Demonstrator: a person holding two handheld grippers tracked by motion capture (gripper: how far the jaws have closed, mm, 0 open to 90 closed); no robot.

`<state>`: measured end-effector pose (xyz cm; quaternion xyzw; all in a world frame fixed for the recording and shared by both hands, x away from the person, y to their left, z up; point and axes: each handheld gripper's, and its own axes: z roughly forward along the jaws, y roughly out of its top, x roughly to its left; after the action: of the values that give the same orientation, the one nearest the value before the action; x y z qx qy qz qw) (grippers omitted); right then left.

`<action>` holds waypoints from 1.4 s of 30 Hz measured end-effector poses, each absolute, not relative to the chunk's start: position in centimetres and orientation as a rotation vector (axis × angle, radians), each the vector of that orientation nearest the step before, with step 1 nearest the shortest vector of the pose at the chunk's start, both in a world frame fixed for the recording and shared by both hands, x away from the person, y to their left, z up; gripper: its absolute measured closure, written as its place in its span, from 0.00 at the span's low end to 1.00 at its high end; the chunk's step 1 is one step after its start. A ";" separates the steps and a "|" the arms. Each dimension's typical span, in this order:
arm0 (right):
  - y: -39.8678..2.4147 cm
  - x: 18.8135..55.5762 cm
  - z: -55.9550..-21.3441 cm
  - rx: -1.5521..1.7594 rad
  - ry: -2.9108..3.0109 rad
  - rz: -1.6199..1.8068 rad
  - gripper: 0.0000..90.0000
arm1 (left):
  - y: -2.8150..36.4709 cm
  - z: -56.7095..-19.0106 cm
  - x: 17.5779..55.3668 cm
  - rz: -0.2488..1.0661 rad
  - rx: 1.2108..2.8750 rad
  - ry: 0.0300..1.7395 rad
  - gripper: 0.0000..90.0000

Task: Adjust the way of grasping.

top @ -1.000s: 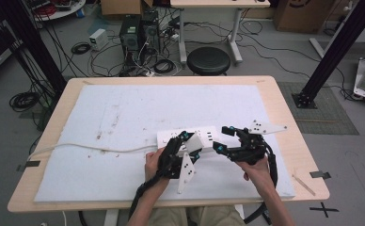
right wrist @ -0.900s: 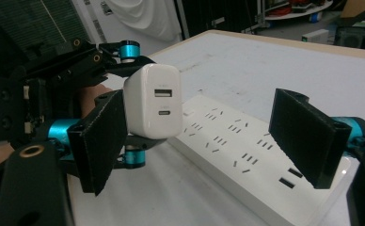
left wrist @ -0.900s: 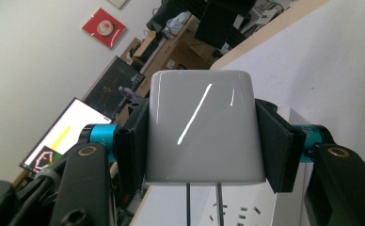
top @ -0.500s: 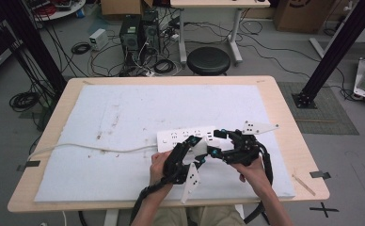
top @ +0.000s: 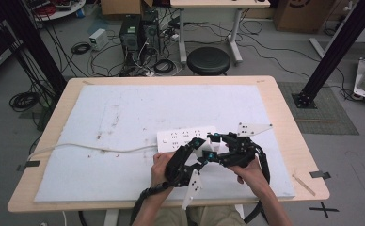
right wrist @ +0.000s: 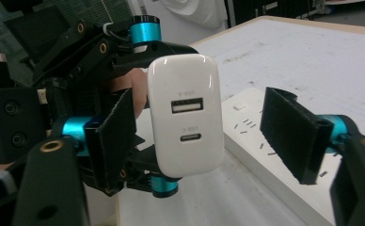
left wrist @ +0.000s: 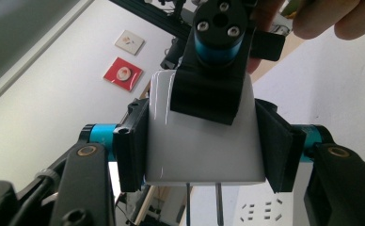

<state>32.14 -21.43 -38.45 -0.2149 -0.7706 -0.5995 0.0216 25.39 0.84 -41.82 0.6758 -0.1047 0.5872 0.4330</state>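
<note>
The left gripper has its jaws clamped on the sides of a white charger, held in the air just above the power strip at about 5 o'clock on the table. The right gripper faces it, jaws apart and straddling the charger. The pickup looks done; the prongs are not yet in a socket.

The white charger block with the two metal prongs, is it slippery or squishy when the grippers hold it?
The charger looks like hard, glossy plastic with light streaks, so probably stiff and a bit slippery. The left gripper clamps its flat sides between wide black pads, which should hold it steady. Its thin prongs could likely bend if knocked against the power strip.
</note>
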 end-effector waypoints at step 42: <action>-21.3 32.1 -38.8 -0.572 -2.383 -1.844 0.70 | 0.6 -41.9 25.6 1.398 1.708 -0.278 0.47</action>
<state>32.13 -21.28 -38.85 -0.1865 -0.7765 -0.6007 0.0373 25.56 0.63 -41.87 0.6884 -0.1121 0.5636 0.4426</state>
